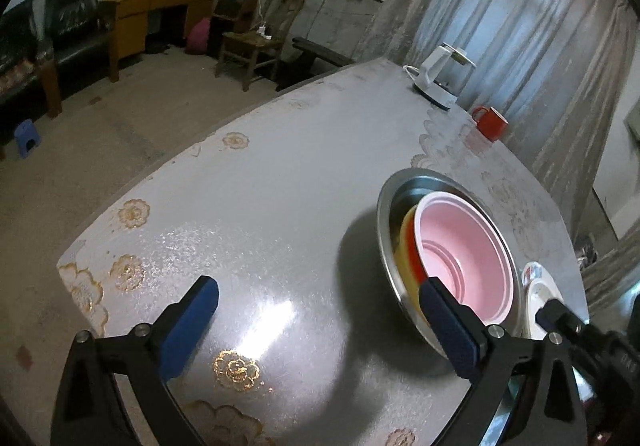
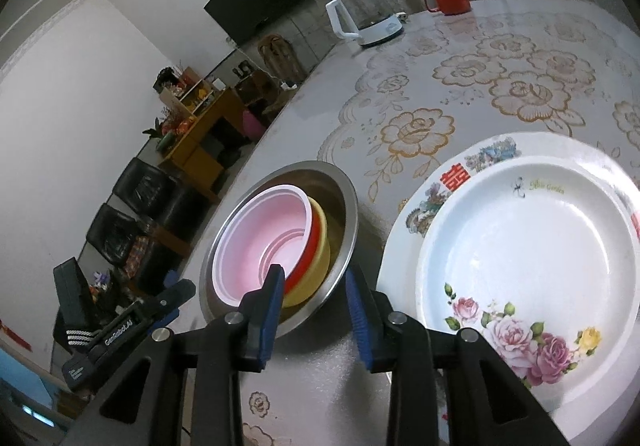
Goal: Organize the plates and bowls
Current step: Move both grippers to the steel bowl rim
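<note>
Shiny steel basin (image 2: 344,242), glossy tablecloth (image 1: 280,182)

Red 囍 sign on floral plate (image 2: 520,258) rim; "GenRobot.AI" on left gripper (image 2: 120,334).

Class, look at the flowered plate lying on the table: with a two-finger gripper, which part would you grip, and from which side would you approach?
Probably its broad rim. The flowered plate lies flat on the table, so only its thin raised edge fits between two fingers. Come in low from the near edge, where the right gripper is closest, one finger above the rim and one below.

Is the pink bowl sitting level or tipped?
Tipped: the pink bowl leans on the yellow bowl inside the steel bowl.
</note>
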`<state>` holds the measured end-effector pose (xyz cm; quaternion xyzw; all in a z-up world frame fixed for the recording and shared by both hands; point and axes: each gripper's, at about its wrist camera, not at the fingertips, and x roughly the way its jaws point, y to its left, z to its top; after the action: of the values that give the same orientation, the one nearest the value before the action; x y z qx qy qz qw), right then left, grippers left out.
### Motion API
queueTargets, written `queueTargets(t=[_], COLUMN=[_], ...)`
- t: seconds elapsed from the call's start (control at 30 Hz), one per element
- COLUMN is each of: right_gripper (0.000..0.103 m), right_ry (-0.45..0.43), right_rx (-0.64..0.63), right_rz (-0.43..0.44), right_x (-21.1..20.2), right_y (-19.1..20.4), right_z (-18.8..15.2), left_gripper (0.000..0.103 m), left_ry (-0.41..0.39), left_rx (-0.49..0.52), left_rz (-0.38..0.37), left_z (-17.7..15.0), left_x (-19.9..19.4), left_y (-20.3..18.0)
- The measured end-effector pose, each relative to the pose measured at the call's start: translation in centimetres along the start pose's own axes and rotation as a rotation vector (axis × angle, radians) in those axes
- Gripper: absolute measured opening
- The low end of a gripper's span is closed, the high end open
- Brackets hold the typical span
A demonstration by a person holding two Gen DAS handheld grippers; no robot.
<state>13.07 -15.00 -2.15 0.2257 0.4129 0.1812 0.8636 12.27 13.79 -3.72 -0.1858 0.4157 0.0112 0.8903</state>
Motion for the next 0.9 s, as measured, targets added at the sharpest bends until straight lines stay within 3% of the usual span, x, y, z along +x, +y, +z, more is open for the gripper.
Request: queueTargets(t=[0.43,0.77,0.9], right_gripper=[0.031,0.031,0.031], right_ry=[0.017,0.121,0.170], right_rx=[-0.102,-0.162,-0.157], right_rz=[-0.136,-0.219,-0.205], right_x=[1.1,4.9,6.1], right_y=[0.9,0.1,-0.3], right_z=[4.1,7.1,7.1], left_gripper=[0.101,0.101,0.101], left_ry=[0.014,0.046,0.050], left_rx=[0.069,0.072,0.086], left_rz=[-0.017,-0.067,-0.066], left_z=[-0.2,-0.5,-0.6], left_x=[0.3,1.1,1.4], left_y=[-0.7,-1.4,-1.7])
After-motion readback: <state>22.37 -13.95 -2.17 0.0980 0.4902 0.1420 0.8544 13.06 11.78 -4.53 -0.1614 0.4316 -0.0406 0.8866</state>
